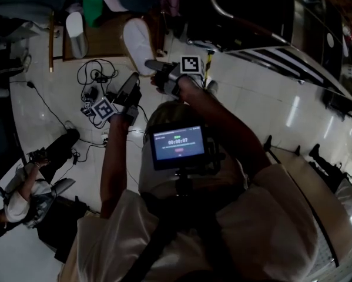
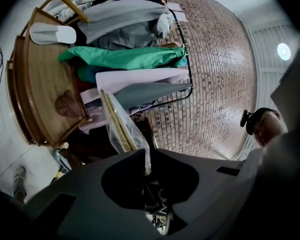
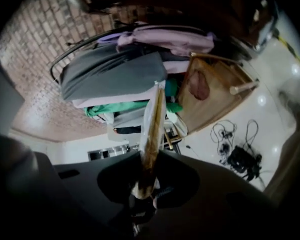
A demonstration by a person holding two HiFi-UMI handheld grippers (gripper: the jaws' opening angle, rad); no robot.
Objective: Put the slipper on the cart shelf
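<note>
Viewing all three feeds, I read the right claw (image 1: 155, 67) clamped on the white slipper (image 1: 139, 44), which is held in its clear wrap above the floor, just beside the wooden cart shelf (image 1: 108, 40). The left claw (image 1: 136, 81) is together, nipping the wrap's edge. A second slipper (image 1: 76, 33) lies on that shelf.

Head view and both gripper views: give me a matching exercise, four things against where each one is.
Things
1. white slipper in clear plastic wrap
2. second white slipper
3. green fabric garment
4. black tangled cables

Places
A. on the white tiled floor
B. on the brown wooden cart shelf
C. in the tongs of the right gripper
D. among clothes on the black metal rail

Pairs: 1-C, 2-B, 3-D, 4-A
</note>
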